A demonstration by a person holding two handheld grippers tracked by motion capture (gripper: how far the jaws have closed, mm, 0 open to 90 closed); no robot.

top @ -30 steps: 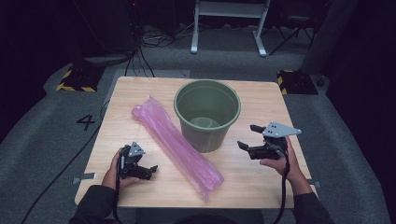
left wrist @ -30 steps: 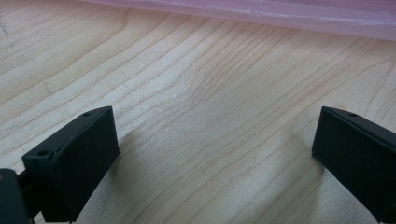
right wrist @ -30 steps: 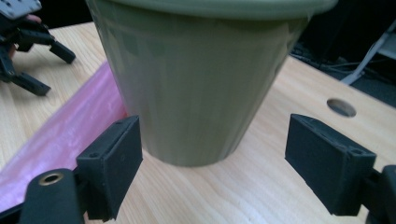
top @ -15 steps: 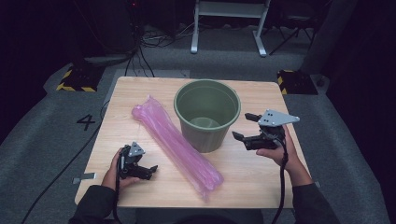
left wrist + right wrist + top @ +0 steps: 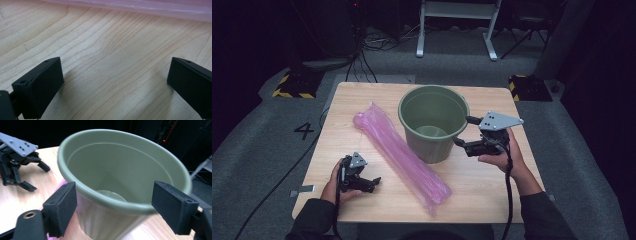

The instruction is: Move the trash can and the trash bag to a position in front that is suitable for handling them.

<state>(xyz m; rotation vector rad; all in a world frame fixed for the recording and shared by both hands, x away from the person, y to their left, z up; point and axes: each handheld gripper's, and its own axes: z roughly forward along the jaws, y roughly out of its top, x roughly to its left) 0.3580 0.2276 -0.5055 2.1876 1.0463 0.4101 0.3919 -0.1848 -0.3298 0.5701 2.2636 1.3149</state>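
Note:
A green plastic bucket (image 5: 433, 122) stands upright in the middle of the wooden table (image 5: 362, 100). A long pink plastic bag (image 5: 399, 155) lies flat and slantwise just left of it. My right gripper (image 5: 463, 131) hovers open at the bucket's right side, level with its rim. In the right gripper view the bucket (image 5: 120, 170) sits between the open jaws of that gripper (image 5: 117, 202), and the pads are apart from the wall. My left gripper (image 5: 371, 183) rests open near the front left, with bare wood between the jaws (image 5: 115, 82) and the pink bag (image 5: 150, 10) just beyond.
The table ends close behind both hands. Around it is grey floor with a painted number 4 (image 5: 304, 131), cables, yellow-black striped blocks (image 5: 292, 85) at the far corners, and a metal stand (image 5: 457, 25) at the back.
My right gripper has risen and moved left from the table's right side up to the bucket's rim. The left gripper, bucket and bag have stayed in place.

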